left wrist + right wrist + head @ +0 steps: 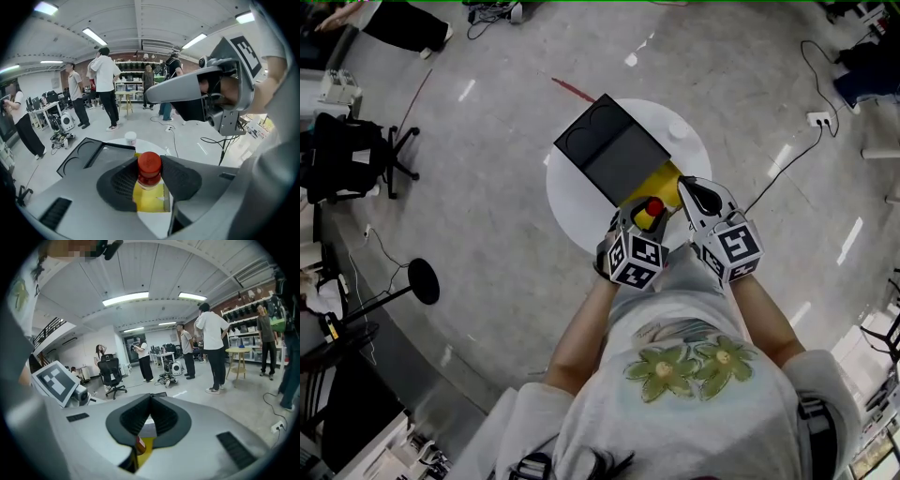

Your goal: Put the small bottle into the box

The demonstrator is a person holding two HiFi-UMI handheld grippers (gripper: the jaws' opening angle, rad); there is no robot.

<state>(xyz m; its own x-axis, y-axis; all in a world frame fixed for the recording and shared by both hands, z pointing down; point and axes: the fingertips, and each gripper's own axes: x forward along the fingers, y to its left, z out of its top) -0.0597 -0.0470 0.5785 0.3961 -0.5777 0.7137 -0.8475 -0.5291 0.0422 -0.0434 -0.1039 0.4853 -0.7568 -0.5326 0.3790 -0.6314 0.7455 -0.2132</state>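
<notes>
A small yellow bottle with a red cap (653,208) (149,165) stands upright between the pads of my left gripper (649,216) (149,163), which is shut on it just below the cap. It hangs over the yellow compartment (663,178) (151,200) at the near end of the black box (609,145) (93,154). The box lies on the round white table (567,202). My right gripper (684,189) (150,399) is close on the right of the bottle, with its jaw tips together and nothing held. The red cap (140,443) peeks out below its jaws.
A small white cup (678,129) (130,137) stands on the table's far side, beyond the box. A black office chair (347,155) and a round floor stand (423,280) are on the left. Cables (787,159) run over the floor at right. Several people (107,84) stand farther off.
</notes>
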